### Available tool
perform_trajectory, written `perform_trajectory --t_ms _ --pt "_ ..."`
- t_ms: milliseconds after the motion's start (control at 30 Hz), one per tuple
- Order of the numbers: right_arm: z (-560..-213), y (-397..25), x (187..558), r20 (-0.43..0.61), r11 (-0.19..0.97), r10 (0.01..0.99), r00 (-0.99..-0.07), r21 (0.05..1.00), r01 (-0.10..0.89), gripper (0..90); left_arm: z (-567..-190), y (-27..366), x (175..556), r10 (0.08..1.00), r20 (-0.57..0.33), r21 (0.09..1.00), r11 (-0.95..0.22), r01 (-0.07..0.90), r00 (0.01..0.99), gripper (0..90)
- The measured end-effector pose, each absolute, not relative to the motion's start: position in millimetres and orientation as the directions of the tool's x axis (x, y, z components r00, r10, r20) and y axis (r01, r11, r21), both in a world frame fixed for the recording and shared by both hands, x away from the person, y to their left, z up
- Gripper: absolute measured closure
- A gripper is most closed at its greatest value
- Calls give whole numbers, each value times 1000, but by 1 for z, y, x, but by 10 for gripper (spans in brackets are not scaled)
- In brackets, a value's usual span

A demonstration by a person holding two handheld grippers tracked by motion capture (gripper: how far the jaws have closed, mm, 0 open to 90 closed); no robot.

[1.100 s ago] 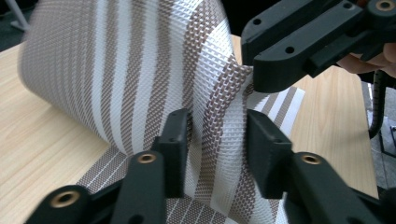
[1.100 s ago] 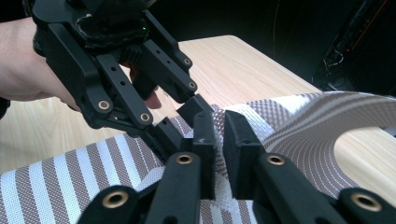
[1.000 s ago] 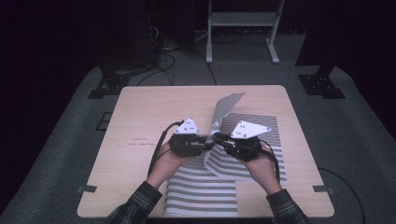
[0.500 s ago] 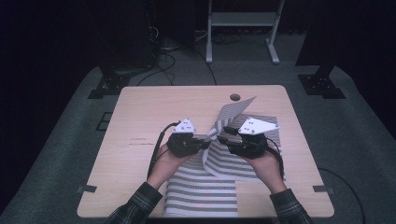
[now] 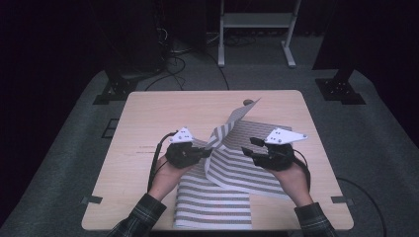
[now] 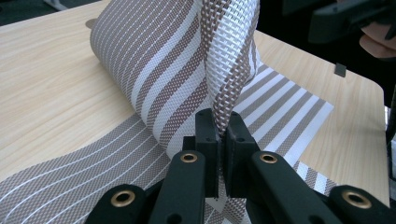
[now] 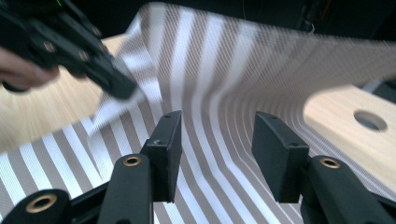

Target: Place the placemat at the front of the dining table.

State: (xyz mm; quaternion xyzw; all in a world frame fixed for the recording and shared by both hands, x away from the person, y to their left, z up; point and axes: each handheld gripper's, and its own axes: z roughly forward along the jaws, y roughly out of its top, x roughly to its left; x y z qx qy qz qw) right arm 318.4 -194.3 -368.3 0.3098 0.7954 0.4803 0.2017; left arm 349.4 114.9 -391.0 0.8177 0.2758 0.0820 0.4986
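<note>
Scene: a person at a pale wooden surface (image 5: 148,123) works a brown-and-white striped woven placemat (image 5: 237,168) with a pair of black hand-held tongs in each hand

Mat position: it lies on the near right part of the surface, its far portion lifted and curled into an upright, twisted fold that rises toward the round hole in the board (image 7: 370,120)

Left tongs (image 6: 220,135): clamped tight on the edge of the raised fold, the weave pinched between both pads, as the left gripper view shows

Right tongs (image 7: 217,154): jaws spread wide with nothing between them, hovering just above the flat striped part, to the right of the fold

Weight: judged light; one pinch at an edge carries the whole raised section

Stiffness: semi-stiff mesh; it bends in broad smooth curves and does not crumple, so it will likely spring back flat if let go

Surface feel: coarse open weave, probably grippy enough for the pads; not fragile, though a hard crease could mark it

Where to take hold: at a free edge or corner, where the tongs can close over a single layer; the flat middle offers nothing to pinch

Risk: a one-sided grip lets the sheet twist and swing
</note>
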Motion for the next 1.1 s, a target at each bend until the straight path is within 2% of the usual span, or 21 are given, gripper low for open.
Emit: perform_trajectory --t_ms 567,1100 --pt "-414 -255 290 16 357 765 -644 822 444 490 -395 138 347 586 -140 863 -323 389 798 869" --pt "-466 -277 253 30 422 785 -619 706 569 466 -398 142 346 599 -130 857 -332 393 790 869"
